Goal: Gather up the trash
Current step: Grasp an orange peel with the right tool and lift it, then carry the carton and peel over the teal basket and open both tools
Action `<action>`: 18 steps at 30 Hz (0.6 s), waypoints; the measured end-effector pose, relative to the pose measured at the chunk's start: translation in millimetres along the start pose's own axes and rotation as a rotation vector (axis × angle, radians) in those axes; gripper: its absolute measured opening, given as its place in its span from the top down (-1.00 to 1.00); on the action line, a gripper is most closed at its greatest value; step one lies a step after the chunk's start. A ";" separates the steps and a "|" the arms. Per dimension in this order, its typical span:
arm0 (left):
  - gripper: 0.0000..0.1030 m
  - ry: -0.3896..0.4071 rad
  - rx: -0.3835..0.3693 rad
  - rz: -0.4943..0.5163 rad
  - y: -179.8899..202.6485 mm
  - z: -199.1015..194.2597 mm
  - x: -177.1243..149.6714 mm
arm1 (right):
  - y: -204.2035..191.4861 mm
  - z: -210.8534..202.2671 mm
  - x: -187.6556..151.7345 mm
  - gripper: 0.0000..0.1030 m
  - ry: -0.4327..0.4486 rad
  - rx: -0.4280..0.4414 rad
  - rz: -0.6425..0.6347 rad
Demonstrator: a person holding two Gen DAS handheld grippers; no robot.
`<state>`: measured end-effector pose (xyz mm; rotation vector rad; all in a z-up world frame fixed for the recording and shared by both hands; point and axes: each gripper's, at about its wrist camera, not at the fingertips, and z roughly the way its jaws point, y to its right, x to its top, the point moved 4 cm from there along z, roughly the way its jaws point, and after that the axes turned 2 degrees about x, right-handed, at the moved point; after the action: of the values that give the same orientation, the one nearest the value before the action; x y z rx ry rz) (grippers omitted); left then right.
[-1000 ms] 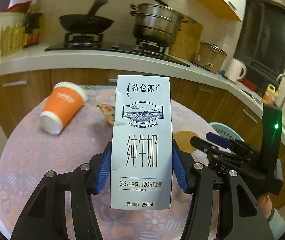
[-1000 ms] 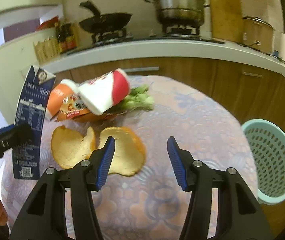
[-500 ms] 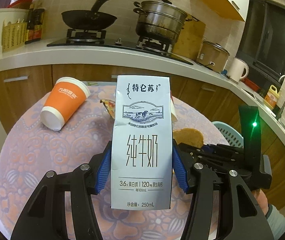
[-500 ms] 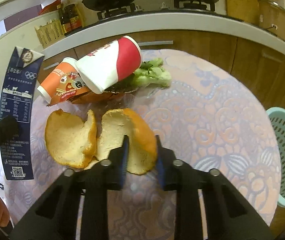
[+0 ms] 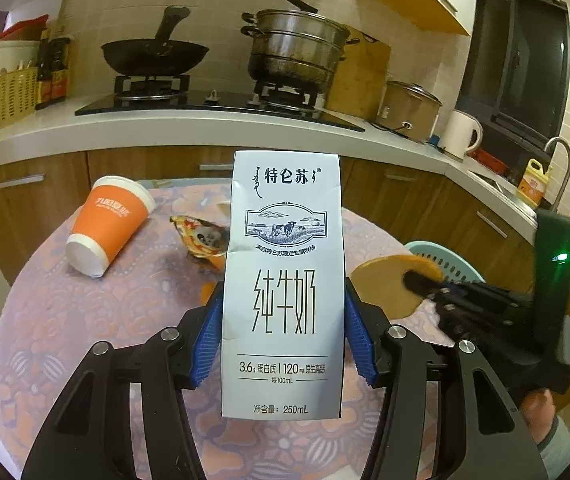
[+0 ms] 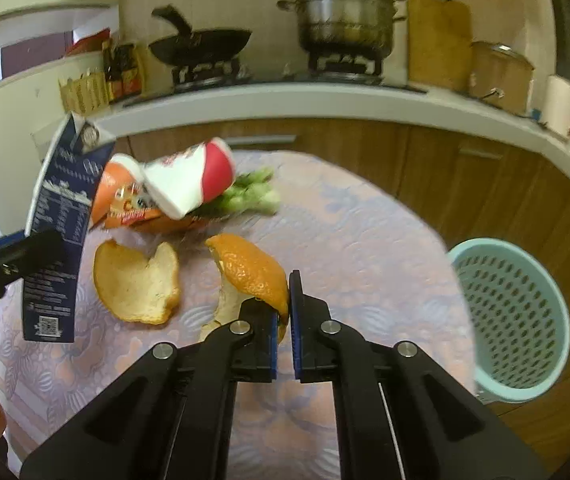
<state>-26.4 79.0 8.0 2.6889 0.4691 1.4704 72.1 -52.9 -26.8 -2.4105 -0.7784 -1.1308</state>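
My left gripper (image 5: pixel 283 340) is shut on a white milk carton (image 5: pixel 285 280) and holds it upright above the round table (image 5: pixel 45 320). The carton's dark blue side shows at the left of the right wrist view (image 6: pixel 61 236). My right gripper (image 6: pixel 283 320) is shut on an orange peel (image 6: pixel 253 272) and lifts it off the table; the peel also shows in the left wrist view (image 5: pixel 393 284). A second peel (image 6: pixel 137 284) lies on the table. An orange paper cup (image 5: pixel 105 228), a red-and-white cup (image 6: pixel 189 184), a snack wrapper (image 5: pixel 201 236) and green vegetable scraps (image 6: pixel 253 196) lie behind.
A light-blue perforated basket (image 6: pixel 513 316) stands on the floor right of the table. Wooden cabinets (image 6: pixel 425 168) and a white counter with stove, wok (image 5: pixel 153 54) and steamer pot (image 5: pixel 297 52) run behind. A kettle (image 5: pixel 459 134) stands at the right.
My right gripper has closed on one orange peel and raised it off the table. My left gripper still holds the milk carton, with the view a little higher.
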 end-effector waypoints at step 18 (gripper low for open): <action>-0.03 -0.070 -0.122 0.167 116.5 63.6 24.2 | 139.4 -64.1 4.7 0.93 0.136 -0.238 0.206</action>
<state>66.7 -18.4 13.6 2.7285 0.1485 1.3865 123.3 -194.4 3.4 -2.5001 -0.3593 -1.3489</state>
